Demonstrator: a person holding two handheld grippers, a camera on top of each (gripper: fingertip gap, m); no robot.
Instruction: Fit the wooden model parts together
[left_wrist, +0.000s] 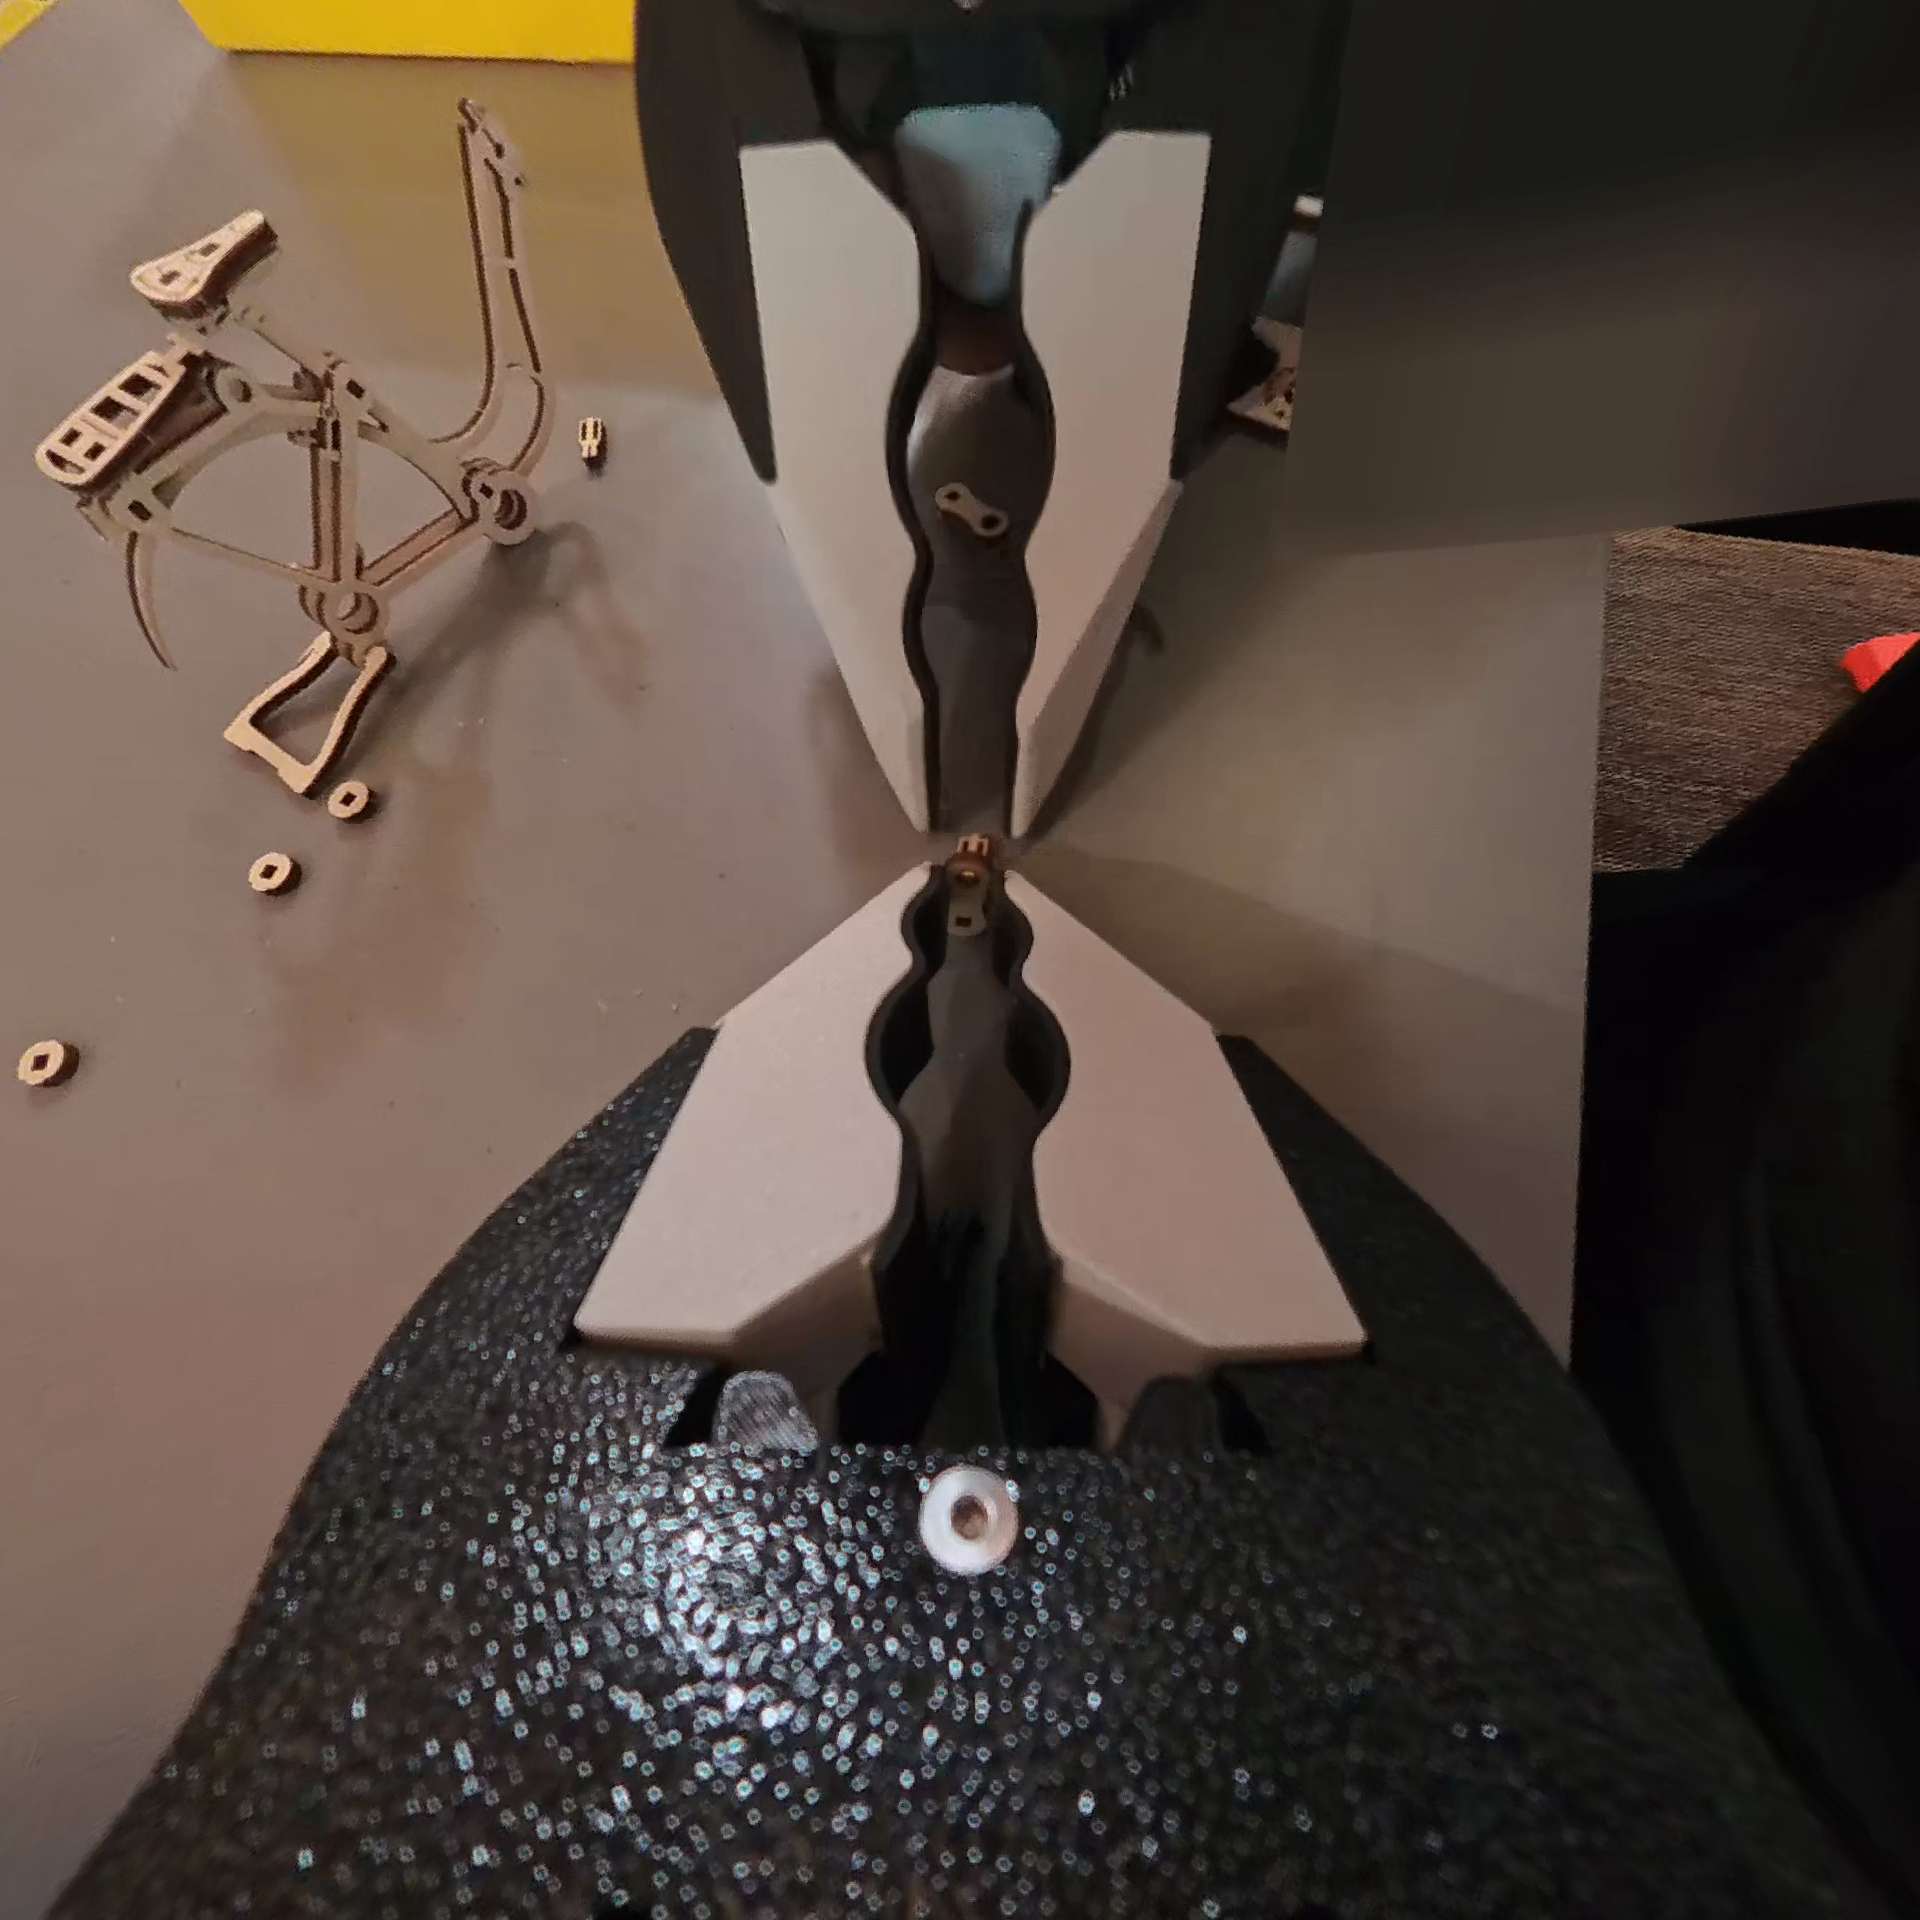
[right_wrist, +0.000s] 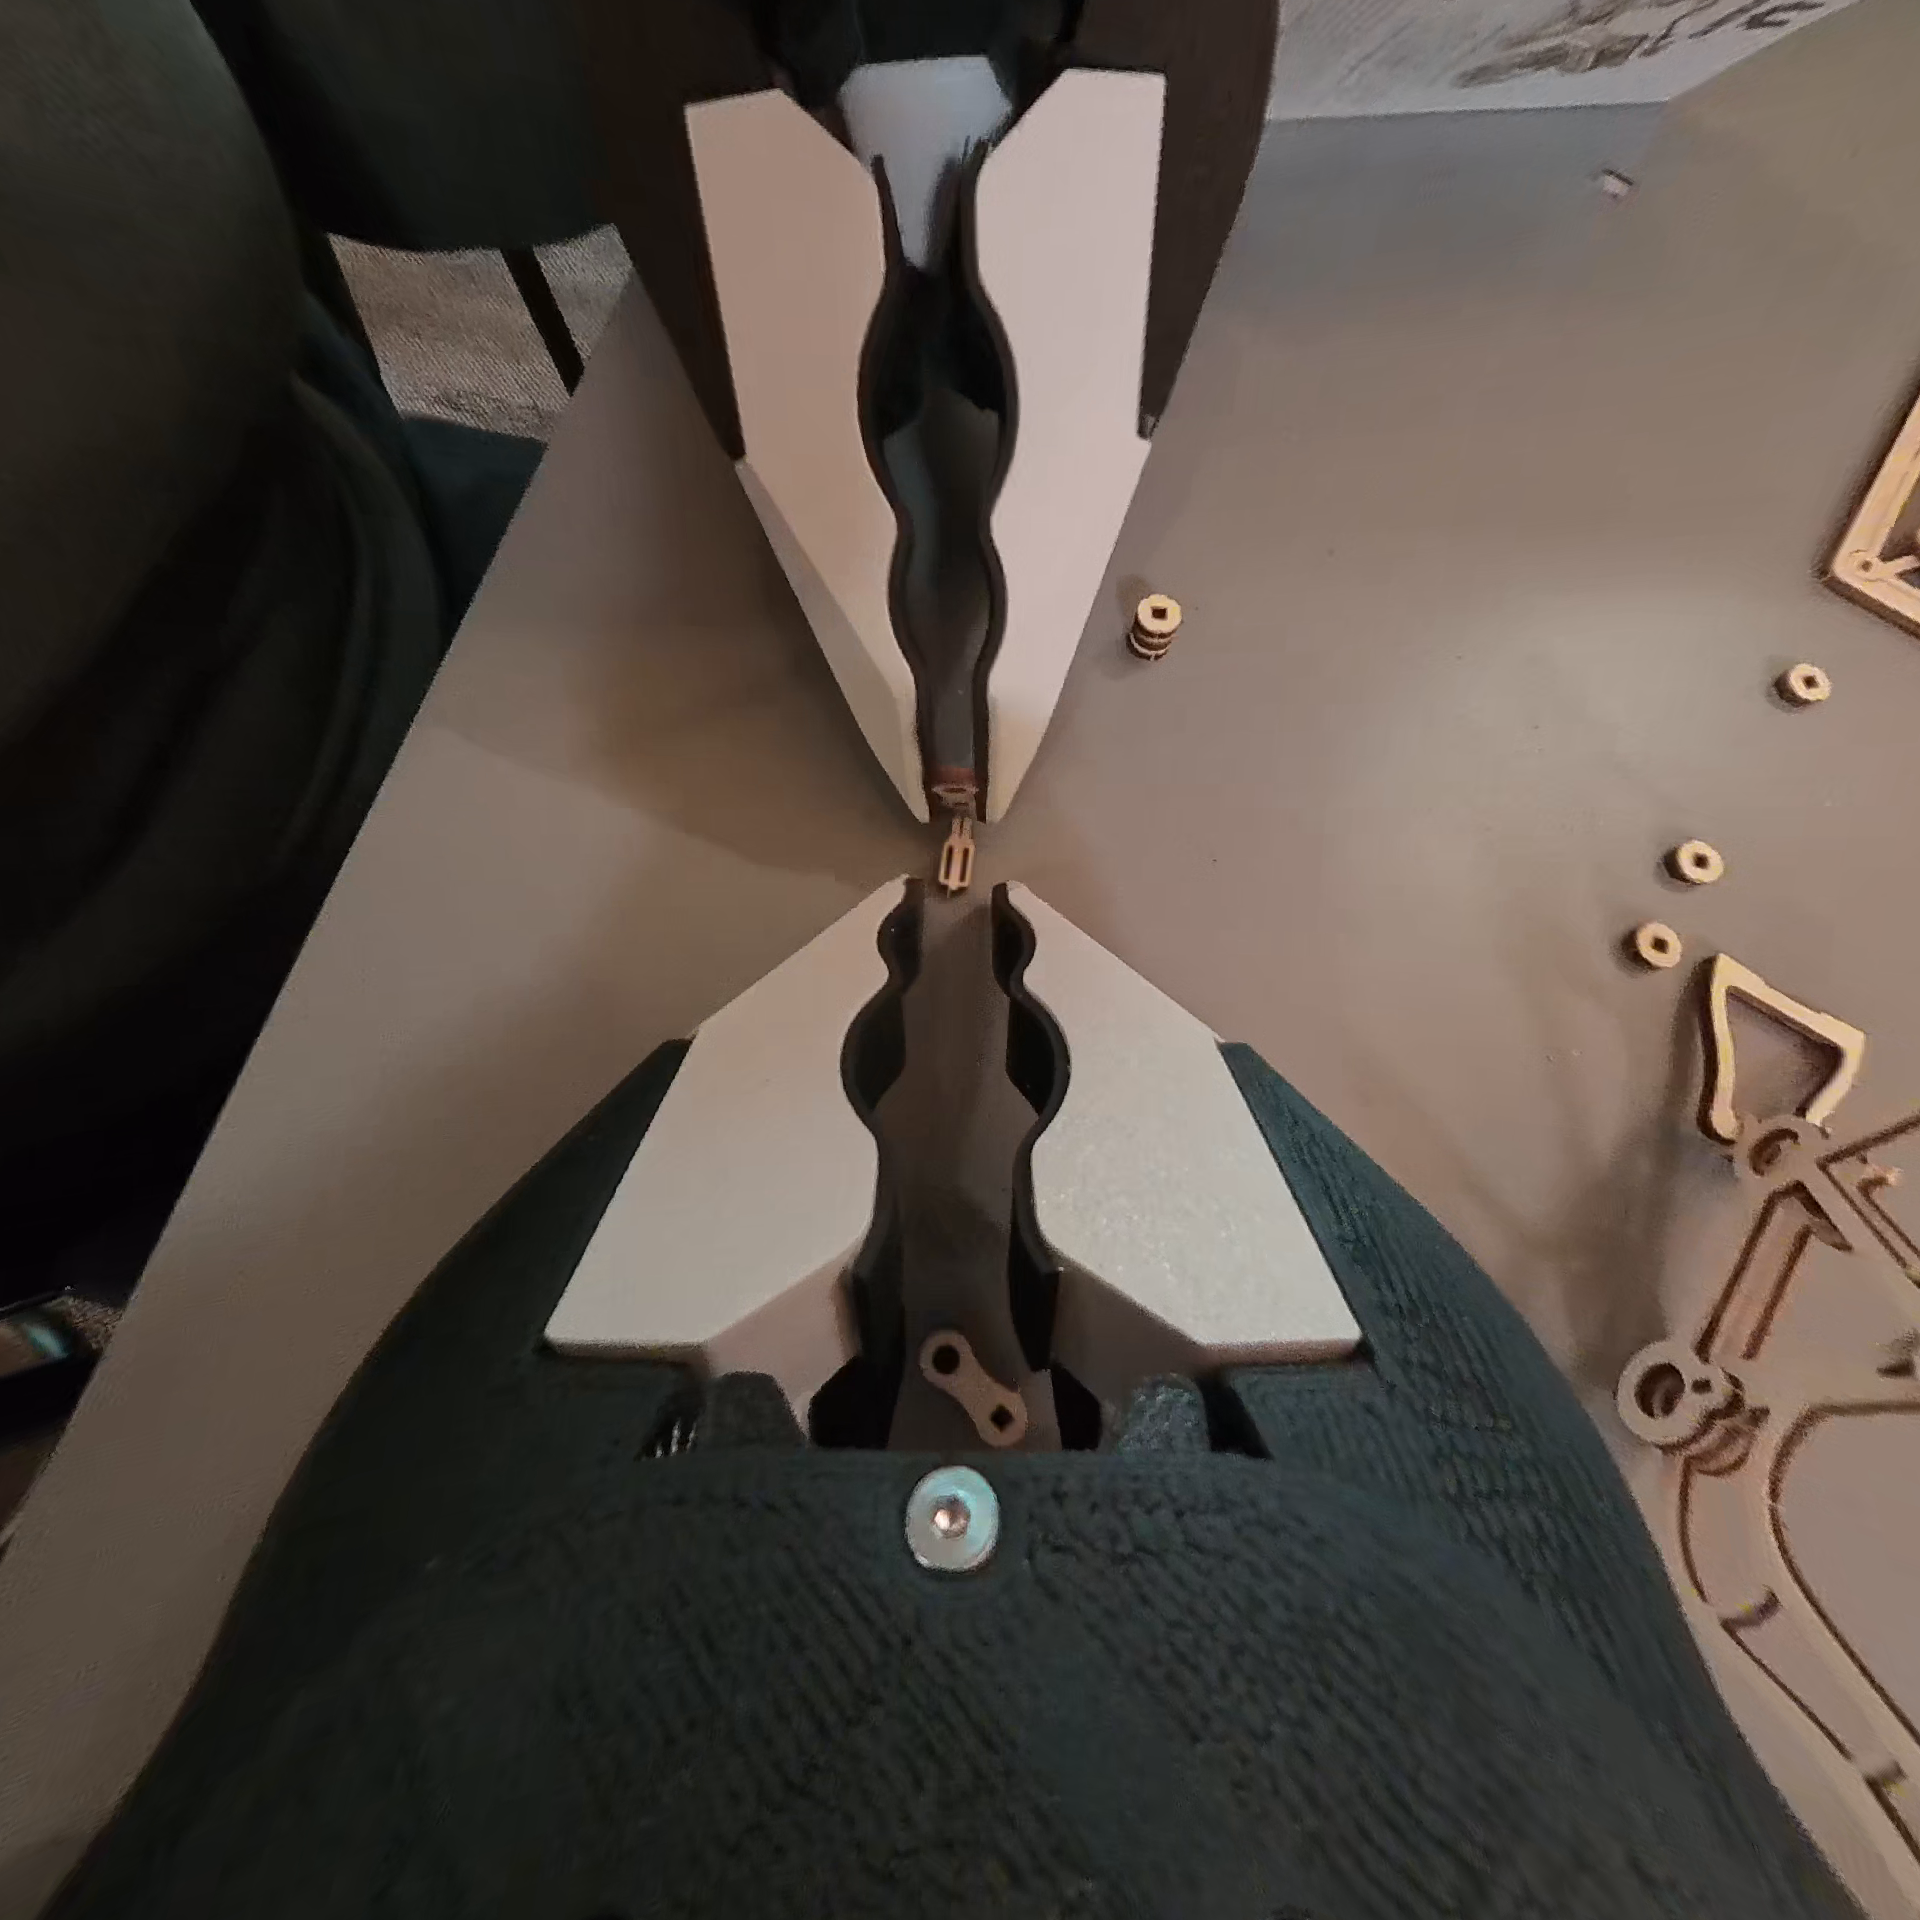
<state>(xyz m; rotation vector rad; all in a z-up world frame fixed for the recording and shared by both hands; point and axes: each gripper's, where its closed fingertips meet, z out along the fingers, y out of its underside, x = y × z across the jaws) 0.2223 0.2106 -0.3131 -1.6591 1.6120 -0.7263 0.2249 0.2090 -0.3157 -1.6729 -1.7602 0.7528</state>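
My two grippers meet tip to tip above the grey table. My left gripper is shut on a small wooden link with a short wooden pin standing out of its tip. In the right wrist view the left gripper comes from the top with the pin pointing at my right gripper. The right gripper's jaws stand narrowly apart, and the pin's end is at their mouth. It also shows in the left wrist view. The wooden bicycle model stands at the left, apart from both.
A loose link lies on the table under my right gripper. Small washers, a wooden spool and a spare pin are scattered about. A yellow box stands at the back. The table edge runs beside dark seating. The tips of both grippers are at nearly the same place.
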